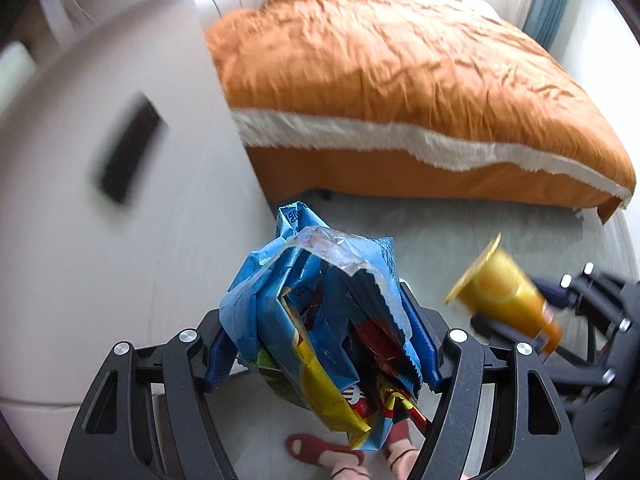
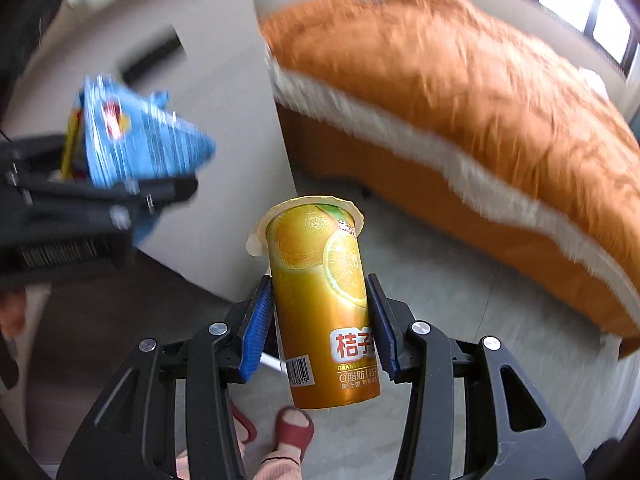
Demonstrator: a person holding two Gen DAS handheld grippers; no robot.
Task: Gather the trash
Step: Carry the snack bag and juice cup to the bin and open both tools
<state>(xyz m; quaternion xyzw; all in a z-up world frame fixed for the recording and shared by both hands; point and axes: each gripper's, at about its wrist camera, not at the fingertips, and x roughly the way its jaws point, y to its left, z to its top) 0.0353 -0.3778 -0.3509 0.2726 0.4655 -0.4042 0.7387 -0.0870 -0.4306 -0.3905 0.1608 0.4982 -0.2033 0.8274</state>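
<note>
blue snack wrappers (image 1: 320, 320), crumpled into a bunch with yellow and red packaging mixed in, fill the left wrist view, pinched between the blue pads of the left gripper (image 1: 324, 336). its jaws stand at a middling width, closed against the bundle from both sides, and the gripper points forward and down over a pale tiled floor (image 1: 460, 240). the wrappers stick up past the fingertips and hang down below them. to the right, the right gripper (image 1: 532, 312) reaches in from the edge, holding a yellow orange-drink cup (image 1: 504, 292) tilted with its foil-rimmed top toward the left; it is blurred. an orange bedspread (image 1: 400, 80) with a white fringe covers the bed beyond. a white cabinet (image 1: 100, 200) with a dark slot rises at left. red slippers (image 1: 320, 450) on the person's feet show below the bundle.

in the right wrist view, the cup (image 2: 320, 300) sits nearly upright between the right gripper's (image 2: 320, 320) blue pads, jaws narrowed onto its sides about mid-height, its base hanging free below them. the lid's foil edge curls outward at the top. the left gripper (image 2: 100, 200) comes in from the left, level and blurred, with the blue wrappers (image 2: 140, 140) projecting from it, well apart from the cup. both are held above the floor (image 2: 460, 300), near the bedspread (image 2: 460, 100) and the cabinet (image 2: 224, 120). one red slipper (image 2: 294, 428) shows beneath the cup.
</note>
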